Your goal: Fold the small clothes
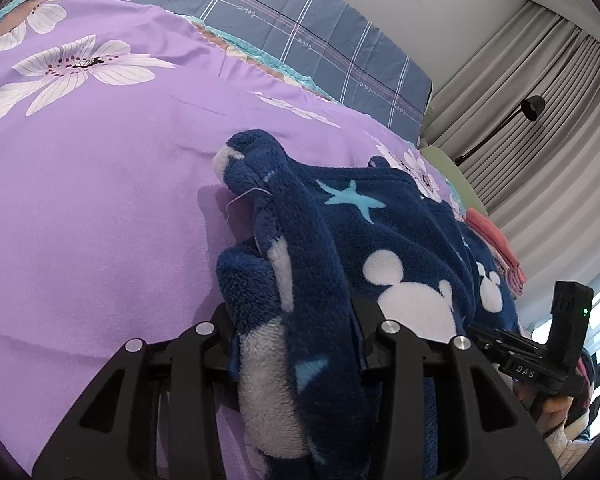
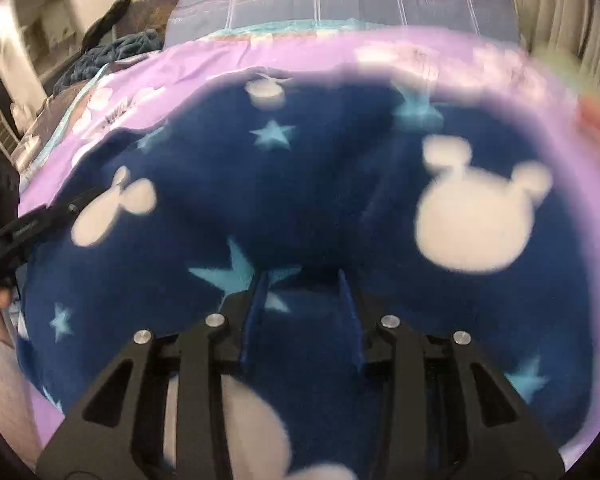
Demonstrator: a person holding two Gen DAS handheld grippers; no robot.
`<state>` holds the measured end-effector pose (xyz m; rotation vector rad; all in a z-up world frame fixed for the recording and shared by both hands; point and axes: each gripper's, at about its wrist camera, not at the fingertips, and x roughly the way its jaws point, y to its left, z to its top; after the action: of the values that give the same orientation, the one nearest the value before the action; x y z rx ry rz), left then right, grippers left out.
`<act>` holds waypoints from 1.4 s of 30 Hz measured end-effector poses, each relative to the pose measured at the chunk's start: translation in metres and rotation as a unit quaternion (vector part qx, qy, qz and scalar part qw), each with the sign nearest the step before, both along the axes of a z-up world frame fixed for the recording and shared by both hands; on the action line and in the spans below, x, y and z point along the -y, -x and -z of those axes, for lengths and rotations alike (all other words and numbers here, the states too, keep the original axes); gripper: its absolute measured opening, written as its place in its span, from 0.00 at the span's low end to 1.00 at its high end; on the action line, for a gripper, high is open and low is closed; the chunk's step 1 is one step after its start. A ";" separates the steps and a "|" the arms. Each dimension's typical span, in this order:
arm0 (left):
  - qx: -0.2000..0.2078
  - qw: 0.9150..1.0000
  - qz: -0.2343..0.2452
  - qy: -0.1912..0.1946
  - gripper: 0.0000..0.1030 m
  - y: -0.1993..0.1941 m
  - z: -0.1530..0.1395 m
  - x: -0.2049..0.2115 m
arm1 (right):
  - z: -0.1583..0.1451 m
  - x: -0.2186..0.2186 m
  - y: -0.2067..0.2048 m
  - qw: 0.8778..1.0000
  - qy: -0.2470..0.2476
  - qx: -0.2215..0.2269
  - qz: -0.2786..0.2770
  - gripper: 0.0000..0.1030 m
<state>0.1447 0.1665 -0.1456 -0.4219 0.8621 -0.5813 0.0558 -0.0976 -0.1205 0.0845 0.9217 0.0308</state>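
Note:
A dark blue fleece garment (image 1: pixel 380 240) with white mouse-head shapes and light blue stars lies on the purple flowered bedsheet (image 1: pixel 100 200). My left gripper (image 1: pixel 300 320) is shut on a bunched fold of it, which fills the gap between the fingers. The right gripper shows at the right edge of the left wrist view (image 1: pixel 540 360). In the blurred right wrist view the garment (image 2: pixel 300 200) fills the frame. My right gripper (image 2: pixel 302 280) is over the fleece with its blue-padded fingers (image 2: pixel 256 308) standing apart and fabric lying between them.
A grey-blue checked pillow (image 1: pixel 300 28) lies at the head of the bed. Folded pink clothes (image 1: pixel 496 248) sit at the bed's right edge. Curtains (image 1: pixel 540 100) and a black lamp (image 1: pixel 534 107) stand beyond. A dark knitted blanket (image 2: pixel 112 56) lies far left.

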 end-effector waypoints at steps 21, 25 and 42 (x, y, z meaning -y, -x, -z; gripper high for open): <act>0.002 1.000 0.013 0.002 0.47 0.000 0.001 0.002 | -0.018 -0.002 -0.117 0.998 0.063 -0.021 0.020 0.48; 0.001 1.000 0.014 0.004 0.47 0.000 0.001 0.002 | -0.058 -0.035 -0.040 0.991 0.086 0.084 -0.061 0.55; -0.003 0.999 0.017 0.027 0.47 -0.002 0.004 -0.004 | 0.032 -0.218 0.144 0.850 0.327 0.186 -0.369 0.70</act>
<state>0.1469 0.1708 -0.1498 -0.4591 0.8612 -0.6356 -0.0886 0.1205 -0.1530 -0.8934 0.4882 0.4319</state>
